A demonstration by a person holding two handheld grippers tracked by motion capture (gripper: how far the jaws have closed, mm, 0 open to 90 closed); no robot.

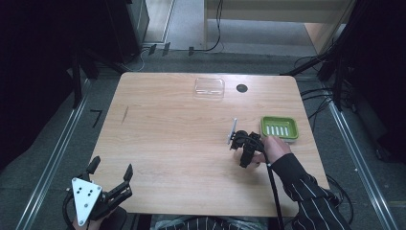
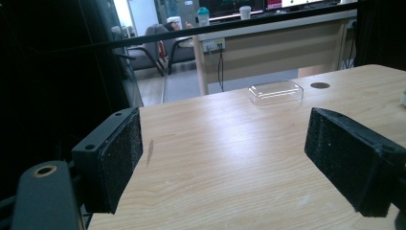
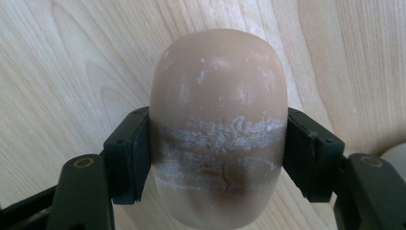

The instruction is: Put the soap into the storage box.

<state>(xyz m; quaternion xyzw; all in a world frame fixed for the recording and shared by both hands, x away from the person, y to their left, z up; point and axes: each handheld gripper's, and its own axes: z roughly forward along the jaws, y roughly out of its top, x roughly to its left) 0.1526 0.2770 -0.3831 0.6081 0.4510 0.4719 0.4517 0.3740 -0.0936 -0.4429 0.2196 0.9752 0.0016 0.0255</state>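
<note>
From the high view, the right gripper (image 1: 238,139) sits mid-right on the light wooden table (image 1: 172,143), just left of the green slotted plastic soap dish (image 1: 279,128), with loads of bare wood all around. The left gripper (image 1: 111,171) hangs at the near left edge. Left gripper view: jaws spread wide, holding nothing, the clear plastic lid (image 2: 276,91) well ahead by the far edge. Right gripper view: pads (image 3: 130,158) clamped on both sides of a tan oval soap bar (image 3: 218,120).

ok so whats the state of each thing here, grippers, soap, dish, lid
left gripper: open, nothing between its pads, near the table's front left corner
right gripper: shut on the soap bar
soap bar: tan, clamped across its sides, white scuffed bands on it
green soap dish: on the table, nothing in it
clear lid: lying on the table near the far edge, apart from the dish
</note>
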